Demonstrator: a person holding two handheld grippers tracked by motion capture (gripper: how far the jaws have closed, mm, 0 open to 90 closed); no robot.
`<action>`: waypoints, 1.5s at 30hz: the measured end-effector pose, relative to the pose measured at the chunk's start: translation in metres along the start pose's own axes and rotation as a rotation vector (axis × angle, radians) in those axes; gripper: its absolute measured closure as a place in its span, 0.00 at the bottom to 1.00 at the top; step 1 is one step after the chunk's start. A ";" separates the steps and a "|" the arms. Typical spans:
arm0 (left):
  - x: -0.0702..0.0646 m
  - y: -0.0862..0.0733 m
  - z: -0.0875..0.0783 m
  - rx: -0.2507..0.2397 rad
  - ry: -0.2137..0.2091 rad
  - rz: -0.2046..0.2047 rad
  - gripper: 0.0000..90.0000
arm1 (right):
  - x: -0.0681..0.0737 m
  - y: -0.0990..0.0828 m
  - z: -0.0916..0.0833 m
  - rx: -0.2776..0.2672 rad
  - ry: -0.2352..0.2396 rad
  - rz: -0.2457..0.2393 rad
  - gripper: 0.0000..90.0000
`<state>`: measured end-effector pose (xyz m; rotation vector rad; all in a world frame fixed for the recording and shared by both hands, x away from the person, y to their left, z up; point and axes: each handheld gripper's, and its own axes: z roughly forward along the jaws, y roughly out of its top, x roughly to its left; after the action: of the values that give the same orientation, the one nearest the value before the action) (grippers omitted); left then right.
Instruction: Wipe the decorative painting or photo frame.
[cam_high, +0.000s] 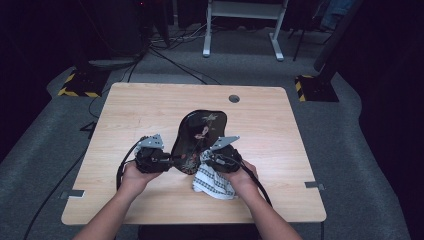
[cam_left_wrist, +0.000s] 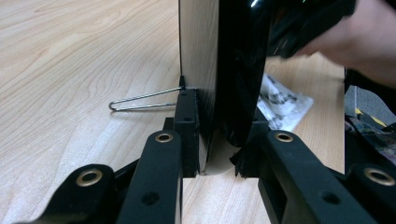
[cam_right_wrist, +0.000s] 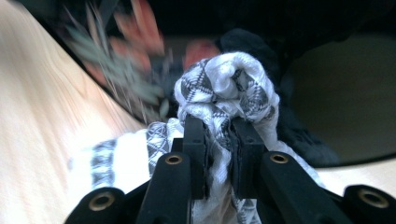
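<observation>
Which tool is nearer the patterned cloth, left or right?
Right. The right tool is shut on the patterned cloth; the left tool clamps the black tray's edge, apart from the cloth.

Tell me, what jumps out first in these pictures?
A glossy black tray with a painted flower pattern stands tilted up at the middle of the pale wooden table, its near edge clamped in the left gripper. Beside it, the right gripper pinches a bunched white cloth with black patterning against the tray's face.

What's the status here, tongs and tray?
Left tongs shut on black glossy flower-painted tray, held tilted on edge. Right tongs shut on white black-patterned cloth, at tray face. Nothing in the way.
</observation>
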<state>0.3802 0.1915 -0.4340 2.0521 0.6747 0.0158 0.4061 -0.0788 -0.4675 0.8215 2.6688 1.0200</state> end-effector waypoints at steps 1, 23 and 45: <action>0.000 0.000 0.000 -0.001 -0.002 -0.002 0.83 | 0.000 0.000 0.000 0.000 0.000 0.000 0.88; 0.001 0.000 0.000 -0.002 -0.003 0.001 0.84 | 0.010 -0.006 0.013 0.015 0.014 -0.029 0.88; 0.002 0.000 0.000 -0.003 -0.011 -0.003 0.83 | -0.017 0.005 -0.013 0.001 -0.040 0.024 0.88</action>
<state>0.3821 0.1926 -0.4349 2.0470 0.6705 0.0032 0.4181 -0.0925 -0.4556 0.8673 2.6328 0.9974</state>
